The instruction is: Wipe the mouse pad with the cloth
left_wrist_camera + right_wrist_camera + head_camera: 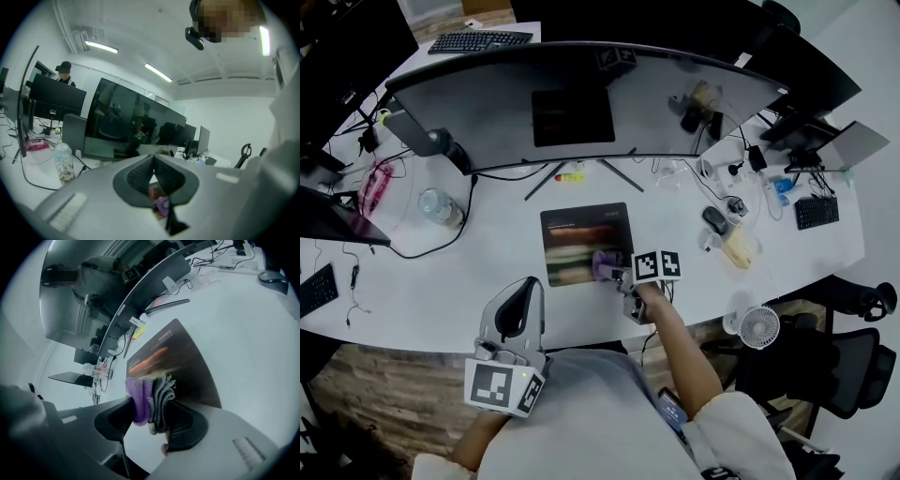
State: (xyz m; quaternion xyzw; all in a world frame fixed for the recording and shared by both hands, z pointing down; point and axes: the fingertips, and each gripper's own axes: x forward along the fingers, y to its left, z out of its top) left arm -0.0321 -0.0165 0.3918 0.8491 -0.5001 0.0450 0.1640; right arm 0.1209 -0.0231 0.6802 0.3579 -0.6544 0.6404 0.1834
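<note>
White counter [487,281] under a curved monitor [581,103]. Mouse pad [581,234] lies flat in front of the monitor stand. Left gripper [517,319]: jaws together, holding nothing, by the counter's near edge. Right gripper [150,420]: clamped on the folded purple-grey cloth [147,397], which sits at the pad's near right corner. Judgement: wiping under way; most of the pad probably left.
</note>
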